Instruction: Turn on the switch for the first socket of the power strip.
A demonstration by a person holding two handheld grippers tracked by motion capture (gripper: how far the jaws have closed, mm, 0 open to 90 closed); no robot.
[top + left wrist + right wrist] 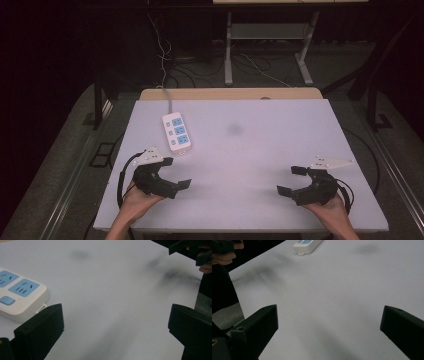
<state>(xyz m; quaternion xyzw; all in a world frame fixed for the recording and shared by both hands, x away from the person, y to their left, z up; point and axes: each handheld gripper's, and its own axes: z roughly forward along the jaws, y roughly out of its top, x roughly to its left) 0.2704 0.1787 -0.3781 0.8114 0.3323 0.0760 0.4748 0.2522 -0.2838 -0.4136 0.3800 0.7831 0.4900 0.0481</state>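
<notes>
The power strip (177, 132) is lying untouched; left gripper (176, 174) and right gripper (290, 181) are hovering released, probably awaiting an approach.

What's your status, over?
Left gripper open, empty. Right gripper open, empty. Power strip flat on table, nearer left gripper. Nothing in the way.

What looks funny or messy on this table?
Not much. The power strip lies a bit crooked near the left tool, with nothing plugged into it. There's a faint dark smudge on the white table. Nothing looks spilled or broken.
</notes>
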